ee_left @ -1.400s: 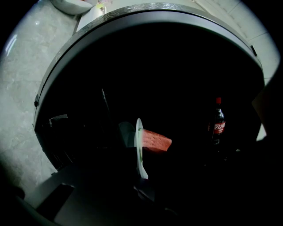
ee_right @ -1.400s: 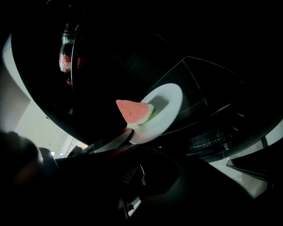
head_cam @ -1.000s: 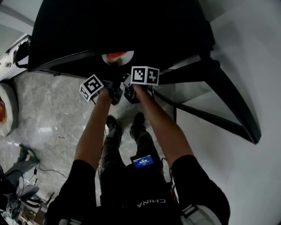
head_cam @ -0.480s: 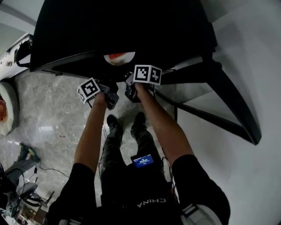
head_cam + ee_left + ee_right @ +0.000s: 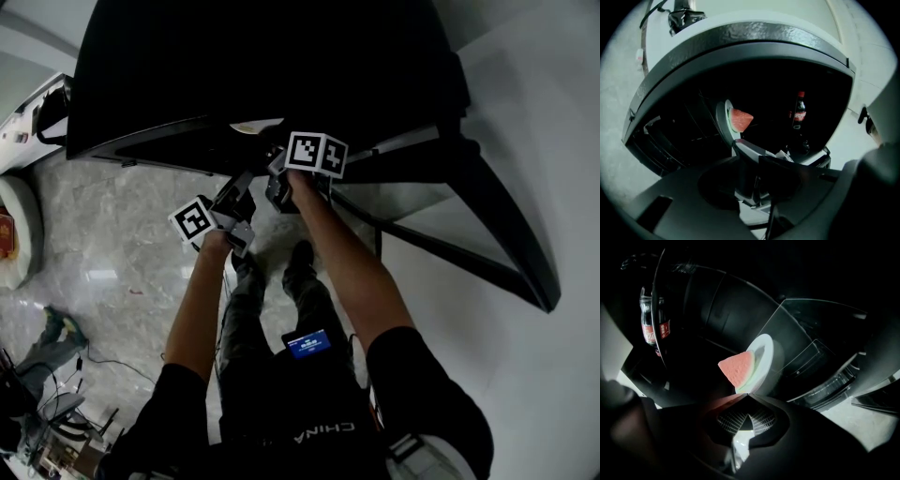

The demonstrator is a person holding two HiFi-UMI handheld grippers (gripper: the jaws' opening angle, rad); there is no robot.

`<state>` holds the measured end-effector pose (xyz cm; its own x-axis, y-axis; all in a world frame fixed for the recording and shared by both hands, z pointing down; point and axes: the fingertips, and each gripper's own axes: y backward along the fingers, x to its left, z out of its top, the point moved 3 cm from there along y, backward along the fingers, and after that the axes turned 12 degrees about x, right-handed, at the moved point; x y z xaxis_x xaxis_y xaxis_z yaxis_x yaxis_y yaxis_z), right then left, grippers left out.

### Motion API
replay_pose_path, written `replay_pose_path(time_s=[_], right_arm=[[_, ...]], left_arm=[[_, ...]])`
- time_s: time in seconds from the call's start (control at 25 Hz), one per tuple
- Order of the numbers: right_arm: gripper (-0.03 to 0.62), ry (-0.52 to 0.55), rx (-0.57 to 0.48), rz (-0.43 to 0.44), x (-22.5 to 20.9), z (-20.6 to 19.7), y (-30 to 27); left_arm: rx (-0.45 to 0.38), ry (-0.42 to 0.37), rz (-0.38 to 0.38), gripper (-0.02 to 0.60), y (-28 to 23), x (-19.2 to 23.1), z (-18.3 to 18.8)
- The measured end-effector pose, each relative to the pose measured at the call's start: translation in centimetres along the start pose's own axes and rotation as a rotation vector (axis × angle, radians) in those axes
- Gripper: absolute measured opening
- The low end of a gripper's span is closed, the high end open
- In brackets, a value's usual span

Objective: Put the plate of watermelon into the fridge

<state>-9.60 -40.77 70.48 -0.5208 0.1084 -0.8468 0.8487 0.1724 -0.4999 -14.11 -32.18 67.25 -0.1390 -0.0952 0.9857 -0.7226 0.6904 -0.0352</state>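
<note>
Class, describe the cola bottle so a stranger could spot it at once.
Look into the dark open fridge. To the right of the white plate with its watermelon slice, in the left gripper view, stands the cola bottle. Its red cap and label set it apart.

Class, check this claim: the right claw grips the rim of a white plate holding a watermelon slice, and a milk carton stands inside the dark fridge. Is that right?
No: what stands inside the dark fridge is a cola bottle, not a milk carton; the right gripper view shows it. The right claw does grip the rim of the white plate holding the watermelon slice.
</note>
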Motion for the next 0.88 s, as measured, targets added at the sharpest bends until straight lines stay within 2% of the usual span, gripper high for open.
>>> replay_pose_path(time_s=[0.08, 0.36, 0.48, 0.6, 0.72, 0.8, 0.88], right_arm=[[0.015, -0.006, -0.012, -0.005, 0.2, 0.4, -0.1], [0.015, -0.084, -0.068, -0.007, 0.4, 1.3, 0.4], [0.015, -0.075, -0.075, -0.006, 1.2, 1.1, 1.4], [0.017, -0.01, -0.057, -0.038, 2.3, 0.4, 2.7], [0.017, 0.105, -0.029, -0.099, 4.3, -0.6, 4.3], [0.017, 0.208, -0.006, -0.149, 6.0, -1.4, 5.6], [0.017, 0.33, 0.011, -0.203, 7.5, -2.3, 7.1]], left_arm=[[0.003, -0.041, 0.034, 0.117, 0.6, 0.4, -0.1], [0.036, -0.13, 0.111, 0.086, 1.7, 0.1, 0.1], [0.055, -0.205, 0.121, 0.067, 2.1, -1.1, 0.4], [0.07, -0.306, 0.11, 0.034, 2.1, -3.0, 0.5], [0.122, -0.395, 0.146, 0.028, 2.3, -5.2, 0.6], [0.181, -0.476, 0.185, 0.02, 2.3, -6.9, 0.3], [0.25, -0.589, 0.249, 0.018, 2.2, -8.5, -0.1]])
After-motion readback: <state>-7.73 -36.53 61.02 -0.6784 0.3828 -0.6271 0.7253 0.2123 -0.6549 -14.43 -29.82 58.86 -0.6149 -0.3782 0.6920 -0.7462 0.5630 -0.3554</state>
